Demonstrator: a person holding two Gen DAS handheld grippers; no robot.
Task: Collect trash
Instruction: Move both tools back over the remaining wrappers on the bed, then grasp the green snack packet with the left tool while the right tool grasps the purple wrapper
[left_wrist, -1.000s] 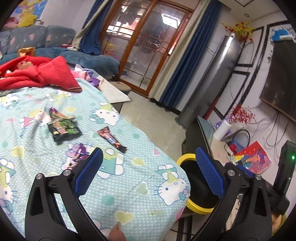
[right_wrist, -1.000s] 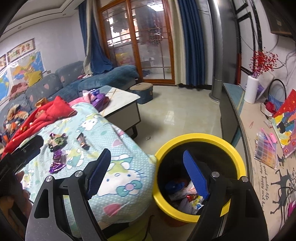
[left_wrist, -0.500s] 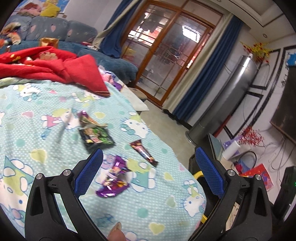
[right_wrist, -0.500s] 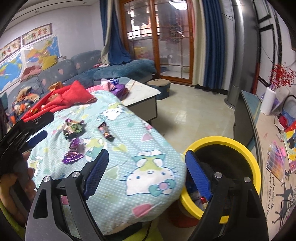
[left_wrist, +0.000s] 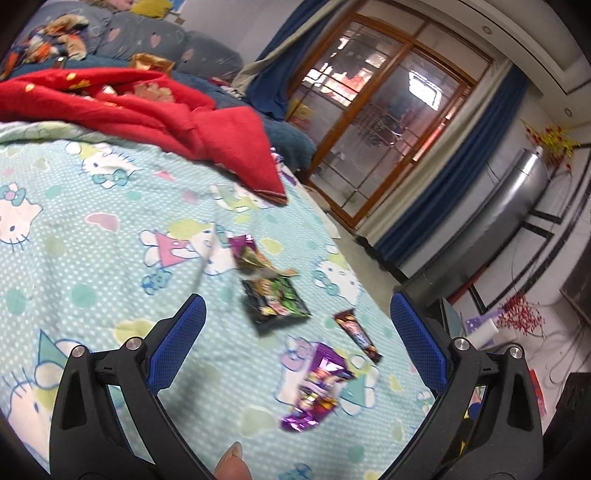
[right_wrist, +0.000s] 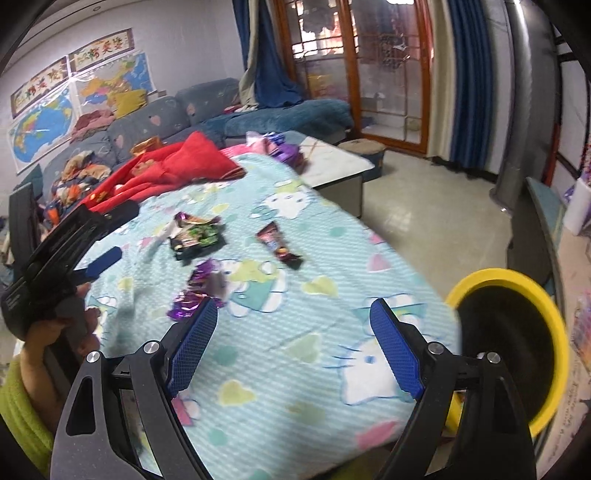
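Wrappers lie scattered on the patterned blanket (left_wrist: 92, 236): a green-and-black packet (left_wrist: 275, 301) in the middle, a purple foil wrapper (left_wrist: 317, 384) nearer the camera, and a slim dark bar wrapper (left_wrist: 357, 334) to their right. The left gripper (left_wrist: 297, 343) hangs above them with its blue-padded fingers (left_wrist: 177, 347) spread wide and nothing between them. The right gripper (right_wrist: 295, 343) is likewise wide apart and empty, over the blanket's near edge, the purple wrapper just beyond its left finger. A yellow-rimmed bin (right_wrist: 554, 354) stands beside the covered surface, at the right. A red cloth (left_wrist: 147, 107) is heaped at the far end.
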